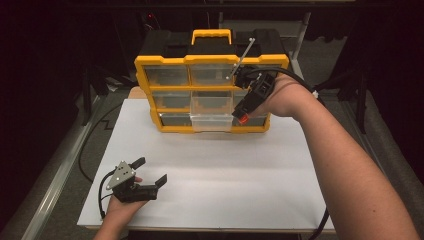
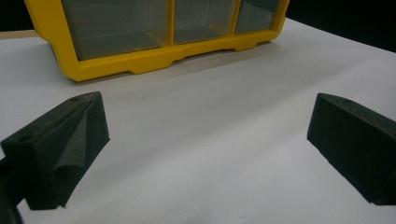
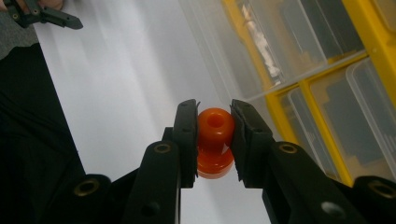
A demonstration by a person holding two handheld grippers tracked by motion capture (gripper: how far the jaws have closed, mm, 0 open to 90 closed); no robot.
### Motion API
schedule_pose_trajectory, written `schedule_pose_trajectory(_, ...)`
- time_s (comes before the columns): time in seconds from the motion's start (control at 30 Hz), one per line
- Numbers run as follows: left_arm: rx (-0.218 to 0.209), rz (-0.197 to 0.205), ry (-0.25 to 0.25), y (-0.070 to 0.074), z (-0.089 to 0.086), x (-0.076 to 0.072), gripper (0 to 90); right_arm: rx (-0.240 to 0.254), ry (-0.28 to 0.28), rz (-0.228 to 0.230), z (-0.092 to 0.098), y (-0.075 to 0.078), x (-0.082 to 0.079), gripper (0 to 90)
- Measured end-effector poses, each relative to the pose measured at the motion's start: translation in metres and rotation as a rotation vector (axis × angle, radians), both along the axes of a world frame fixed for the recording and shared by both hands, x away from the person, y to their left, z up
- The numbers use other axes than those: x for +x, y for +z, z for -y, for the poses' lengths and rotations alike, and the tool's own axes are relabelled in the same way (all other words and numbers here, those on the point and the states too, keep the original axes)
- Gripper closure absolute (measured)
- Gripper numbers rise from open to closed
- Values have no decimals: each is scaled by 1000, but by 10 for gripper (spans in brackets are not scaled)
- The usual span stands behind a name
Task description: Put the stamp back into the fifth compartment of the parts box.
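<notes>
Fingers of right gripper: pinching small orange plastic knob-shaped handle from both sides, pads pressed flat on its barrel. Seen in the right gripper view end-on, hole in the near face, wider flange behind. In the high view, same right gripper raised in front of the yellow-framed organiser cabinet with clear plastic drawers, at its right-hand column, orange piece showing at the lower tip.

Right hand: lifted off the counter, forearm entering from lower right and reaching up and across toward the cabinet, wrist bent, gripper body tilted so the tip points down and leftward.

Thin grey metal rod: slanting from the gripper's top up to the right, across the cabinet's upper right drawer and black top; long axis diagonal, upper end near the cabinet's yellow carry handle. Whether rod and orange handle form one tool: cannot tell.

Fingers of left gripper: spread wide, nothing between them, white sheet beneath. In the high view, left gripper low at the near left corner of the white counter, well apart from the cabinet, tips aimed right and slightly away.

Left hand: resting low, gripping the gripper's body, forearm entering from the bottom edge.

Middle bottom drawer: drawn slightly forward of the frame.
</notes>
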State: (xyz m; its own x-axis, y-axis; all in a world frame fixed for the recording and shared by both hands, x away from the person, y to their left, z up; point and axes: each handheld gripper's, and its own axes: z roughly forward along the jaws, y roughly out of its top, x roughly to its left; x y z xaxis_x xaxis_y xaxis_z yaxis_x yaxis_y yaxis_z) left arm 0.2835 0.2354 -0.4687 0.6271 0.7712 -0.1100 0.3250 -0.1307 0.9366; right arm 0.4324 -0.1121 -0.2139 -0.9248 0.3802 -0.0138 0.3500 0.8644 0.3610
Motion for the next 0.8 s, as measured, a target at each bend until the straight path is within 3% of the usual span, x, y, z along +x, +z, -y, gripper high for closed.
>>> schedule_pose_trajectory(0.8, -13, -2, 0, 0, -2, 0, 1, -7, 22, 15, -41, 4, 26, 737)
